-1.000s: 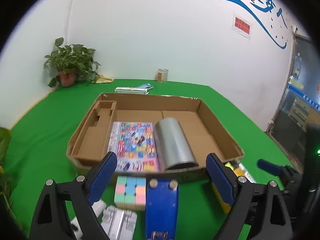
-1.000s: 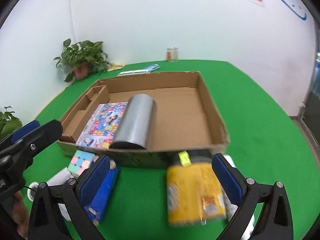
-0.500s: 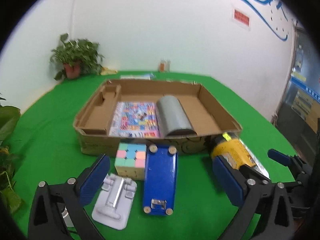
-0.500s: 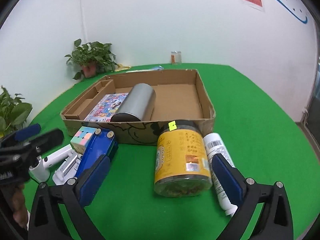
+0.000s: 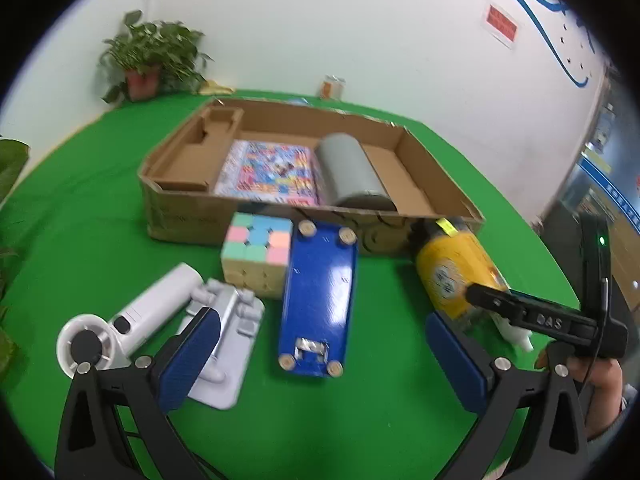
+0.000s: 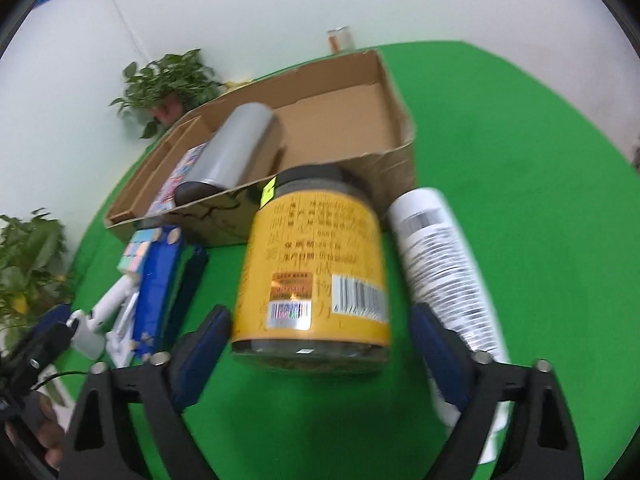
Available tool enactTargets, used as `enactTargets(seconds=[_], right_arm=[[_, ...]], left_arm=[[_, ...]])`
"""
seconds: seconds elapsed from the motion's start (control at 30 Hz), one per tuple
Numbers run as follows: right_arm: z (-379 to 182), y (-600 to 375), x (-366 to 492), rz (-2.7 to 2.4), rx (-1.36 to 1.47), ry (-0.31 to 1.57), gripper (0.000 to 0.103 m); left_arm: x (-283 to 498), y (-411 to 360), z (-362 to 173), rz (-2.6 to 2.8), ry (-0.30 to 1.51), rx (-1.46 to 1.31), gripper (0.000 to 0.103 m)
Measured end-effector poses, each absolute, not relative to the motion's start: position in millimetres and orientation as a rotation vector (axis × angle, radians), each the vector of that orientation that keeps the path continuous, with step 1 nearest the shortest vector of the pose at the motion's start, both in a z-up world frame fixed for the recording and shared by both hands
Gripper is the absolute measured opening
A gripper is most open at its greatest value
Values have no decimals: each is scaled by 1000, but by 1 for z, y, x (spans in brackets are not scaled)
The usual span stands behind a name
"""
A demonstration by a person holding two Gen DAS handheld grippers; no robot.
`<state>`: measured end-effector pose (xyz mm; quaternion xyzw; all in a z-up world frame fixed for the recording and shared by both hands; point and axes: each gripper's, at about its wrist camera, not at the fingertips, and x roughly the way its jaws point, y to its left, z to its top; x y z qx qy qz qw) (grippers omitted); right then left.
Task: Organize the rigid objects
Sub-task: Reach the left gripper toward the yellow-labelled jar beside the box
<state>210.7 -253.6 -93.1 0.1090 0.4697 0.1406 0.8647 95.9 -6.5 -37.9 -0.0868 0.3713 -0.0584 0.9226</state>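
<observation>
A cardboard box (image 5: 188,220) holds a colourful puzzle book (image 5: 266,172) and a grey cylinder (image 5: 352,170). In front of it lie a pastel cube (image 5: 256,254), a blue case (image 5: 318,296), a grey holder (image 5: 228,344), a white handheld fan (image 5: 132,320) and a yellow jar (image 5: 452,272). My left gripper (image 5: 320,364) is open above the blue case's near end. My right gripper (image 6: 316,348) is open, its jaws on either side of the yellow jar's (image 6: 316,272) base without touching. A white bottle (image 6: 440,264) lies right of the jar.
Potted plants (image 5: 148,60) stand at the far left of the green table (image 5: 80,208), and more leaves (image 6: 28,264) hang over its left edge. A small glass jar (image 5: 333,86) stands behind the box by the white wall.
Both grippers pulled back from the box and dropped lower. The right gripper then closed in on the yellow jar, which now fills its view between the jaws. The left view tilted.
</observation>
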Motion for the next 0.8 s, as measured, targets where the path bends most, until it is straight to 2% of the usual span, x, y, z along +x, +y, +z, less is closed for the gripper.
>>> enactTargets(seconds=[0.27,0.37,0.43,0.53,0.67,0.77,0.8], right_arm=[[-86,-214,146,286,-38,1000,80],[-84,-192,117,281,-165,1000,83],[-82,-183,104,362,-149,1013,90],[-68,-182,91,482,-60,990,93],[-58,-208,104,494,143,999,94],[-72,-226,124,455,275,1066,85],[-78,-228,130,446,295,1094,76]], left_arm=[[95,-10,-53,-242,846,-240,102],[96,-16,-64,-347,910,-301,102],[98,-18,-70,-383,943,-333,102],[99,-18,-73,-399,970,-358,102],[105,-16,-78,-423,993,-395,102],[109,-16,-80,-434,1006,-410,102],[110,-16,-81,-436,1008,-411,102]])
